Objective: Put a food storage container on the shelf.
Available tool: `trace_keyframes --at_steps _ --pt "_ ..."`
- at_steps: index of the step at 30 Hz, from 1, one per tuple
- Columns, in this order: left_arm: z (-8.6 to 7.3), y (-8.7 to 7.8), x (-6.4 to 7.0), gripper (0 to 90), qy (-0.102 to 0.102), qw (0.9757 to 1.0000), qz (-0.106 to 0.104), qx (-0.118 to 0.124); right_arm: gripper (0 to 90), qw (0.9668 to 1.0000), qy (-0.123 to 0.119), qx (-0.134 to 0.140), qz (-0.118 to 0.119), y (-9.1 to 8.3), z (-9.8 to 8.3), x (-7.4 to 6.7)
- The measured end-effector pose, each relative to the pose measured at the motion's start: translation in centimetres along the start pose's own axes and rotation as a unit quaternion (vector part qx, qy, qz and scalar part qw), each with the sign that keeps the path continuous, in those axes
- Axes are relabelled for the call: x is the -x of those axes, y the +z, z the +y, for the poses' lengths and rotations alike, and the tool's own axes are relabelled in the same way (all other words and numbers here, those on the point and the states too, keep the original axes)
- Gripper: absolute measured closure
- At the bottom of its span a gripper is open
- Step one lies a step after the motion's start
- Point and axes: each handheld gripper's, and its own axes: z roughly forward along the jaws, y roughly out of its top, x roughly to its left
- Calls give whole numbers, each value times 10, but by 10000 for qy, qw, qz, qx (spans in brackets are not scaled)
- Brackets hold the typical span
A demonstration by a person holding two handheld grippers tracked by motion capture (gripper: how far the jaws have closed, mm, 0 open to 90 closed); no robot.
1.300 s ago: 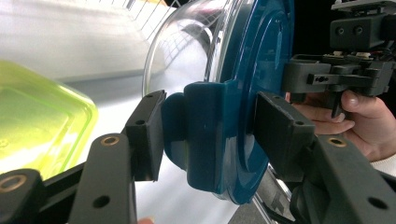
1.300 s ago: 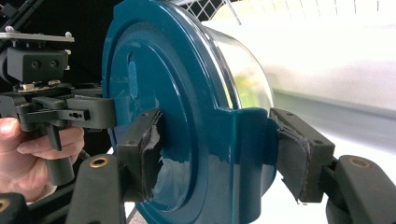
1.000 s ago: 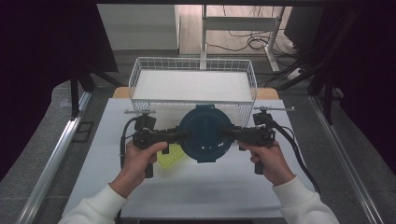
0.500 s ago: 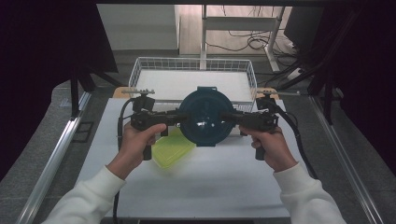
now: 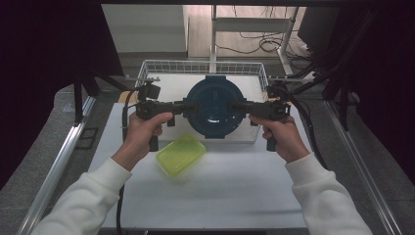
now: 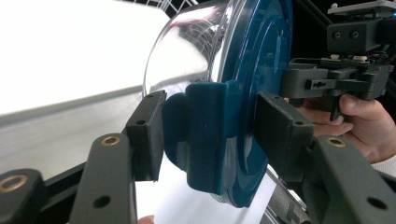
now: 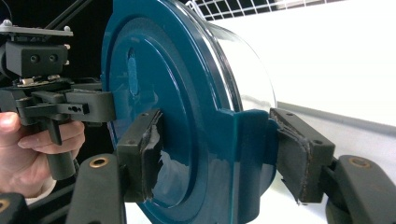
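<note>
- Round container (image 5: 213, 105) with dark teal lid and clear body, held up off the table (image 5: 235, 196) between both hand-held grippers, in front of the wire basket (image 5: 147, 68) in the high view.
- Left hand-held gripper (image 5: 178, 107) clamps the container's left side latch; in the left gripper view the teal latch tab (image 6: 205, 135) sits between the two black pads (image 6: 148, 135), both pressing on it, jaws about half spread.
- Right hand-held gripper (image 5: 243, 108) clamps the opposite side latch; in the right gripper view its pads (image 7: 144, 154) press on the lid rim and tab (image 7: 250, 154), one from each side, jaws at a mid width.
- Container faces the high camera lid-first; the clear body (image 6: 182, 56) points away, toward the basket.
- Left hand (image 5: 142, 134) and right hand (image 5: 281, 137) grip the handles, white sleeves (image 5: 83, 200) coming in from the bottom.
- Right gripper pad foam (image 7: 292, 158) looks frayed and torn at the edges.
- Yellow-green rectangular lidded box (image 5: 181, 154) lies on the table, below and left of the held container, just beside the left hand, not touched.
- Basket rests at the table's far edge, white inside; contents cannot be told.
- Black cable (image 5: 119, 215) trails from the left hand-held gripper down the table's left side.
</note>
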Motion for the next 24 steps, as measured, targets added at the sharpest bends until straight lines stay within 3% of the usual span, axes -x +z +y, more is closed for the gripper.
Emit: trace_keyframes --at_steps 14,24 --pt "37 6 -7 452 56 10000 4 -32 367 9999 -83 -4 -65 3 33 4" --pt "64 10 -22 451 10 9998 -60 -169 372 10000 -33 -42 -65 14 53 11"
